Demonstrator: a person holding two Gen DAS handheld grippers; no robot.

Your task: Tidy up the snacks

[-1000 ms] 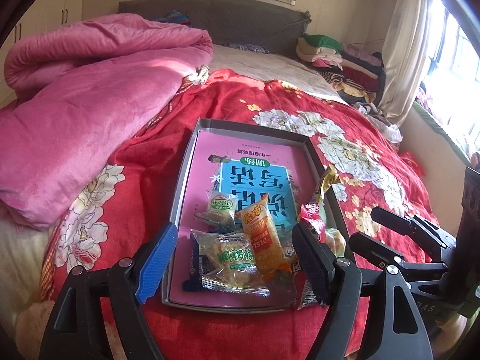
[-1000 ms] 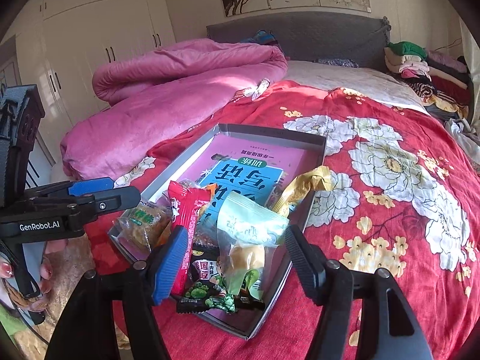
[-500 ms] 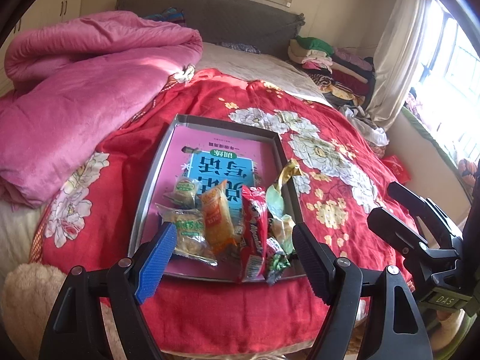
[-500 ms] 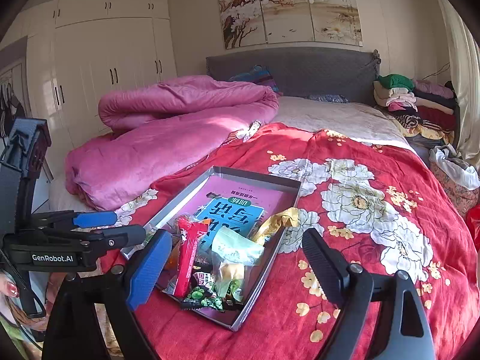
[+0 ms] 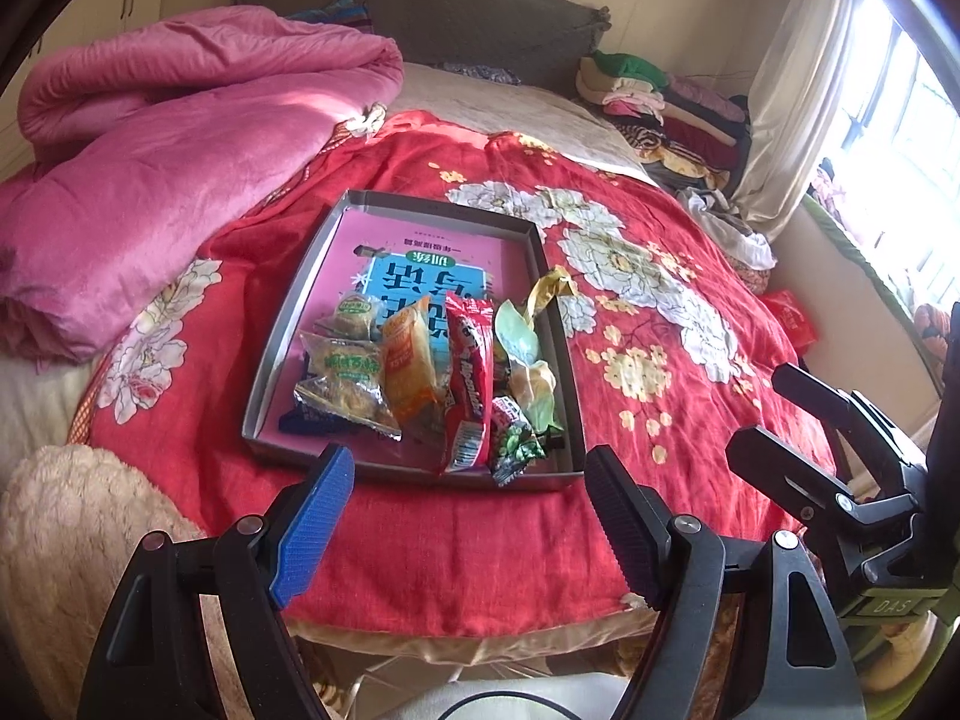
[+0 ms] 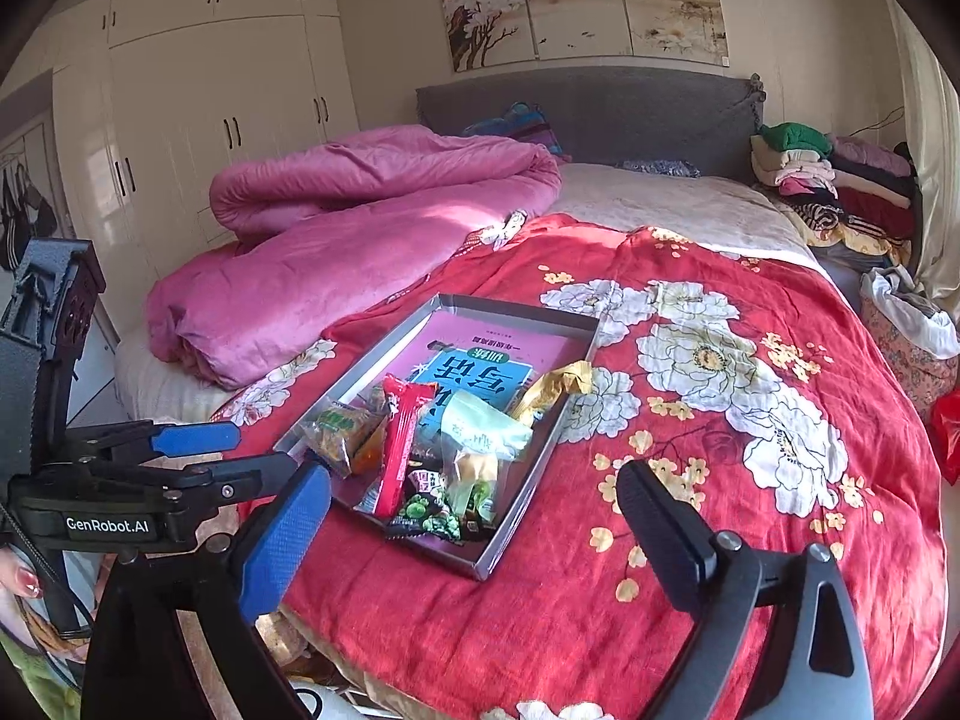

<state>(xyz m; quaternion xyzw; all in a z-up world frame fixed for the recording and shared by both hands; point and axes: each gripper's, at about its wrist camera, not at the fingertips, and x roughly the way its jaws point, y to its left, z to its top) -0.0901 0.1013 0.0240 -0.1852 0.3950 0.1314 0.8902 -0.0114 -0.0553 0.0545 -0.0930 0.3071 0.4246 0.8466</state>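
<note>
Here, tray: a grey metal tray (image 5: 273, 360) lies on the red floral bedspread (image 5: 660, 360), a pink and blue book (image 5: 420, 264) flat inside it.
Snacks: a red packet (image 5: 469, 384), an orange packet (image 5: 411, 363), two clear biscuit packs (image 5: 345, 381), a pale green pouch (image 5: 522, 354) and a small dark green packet (image 5: 510, 441) sit heaped at the tray's near end.
Left gripper (image 5: 468, 516): fingers spread wide, holding nothing, off the bed's near edge.
Right gripper (image 6: 474, 531): likewise spread and empty, near the tray's corner.
Bedding: a pink quilt (image 6: 360, 228) is bunched beside the tray.
</note>
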